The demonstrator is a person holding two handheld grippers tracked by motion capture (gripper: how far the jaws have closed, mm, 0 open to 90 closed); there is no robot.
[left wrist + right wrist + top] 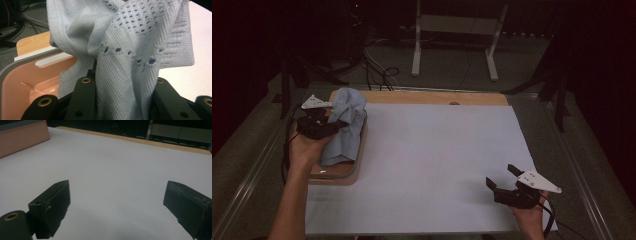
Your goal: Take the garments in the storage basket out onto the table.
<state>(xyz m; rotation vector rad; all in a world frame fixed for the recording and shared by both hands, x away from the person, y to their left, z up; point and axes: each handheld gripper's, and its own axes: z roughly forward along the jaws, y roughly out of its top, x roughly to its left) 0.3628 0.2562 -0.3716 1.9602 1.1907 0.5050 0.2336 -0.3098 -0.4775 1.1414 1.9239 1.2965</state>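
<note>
In the high view, the left gripper (328, 125) is at the left of the frame, above a pink tray (337, 175) with a grey rim that sits at the left edge of the white sheet (437, 160) covering the table. This gripper pinches a light blue knitted cloth (346, 125). The cloth is bunched and lifted at its upper part, and its lower part hangs down into the tray. In the left gripper view, the cloth (130, 50) fills the middle and the upper part of the frame. Its knit has a pattern of small holes, and it goes down between the two black jaws at the bottom of the frame, which press on it from both sides. The pink inside of the tray (22, 82) shows at the lower left of this view, with a slot handle in its wall. The right gripper (503, 176) is at the lower right of the high view, over the white sheet and well apart from the tray and the cloth. Its jaws are spread wide and nothing is between them. In the right gripper view, the two black jaws stand at the lower left and lower right of the frame, with the bare white sheet (112, 170) between them, and a side of the tray (22, 137) is at the upper left.
</note>
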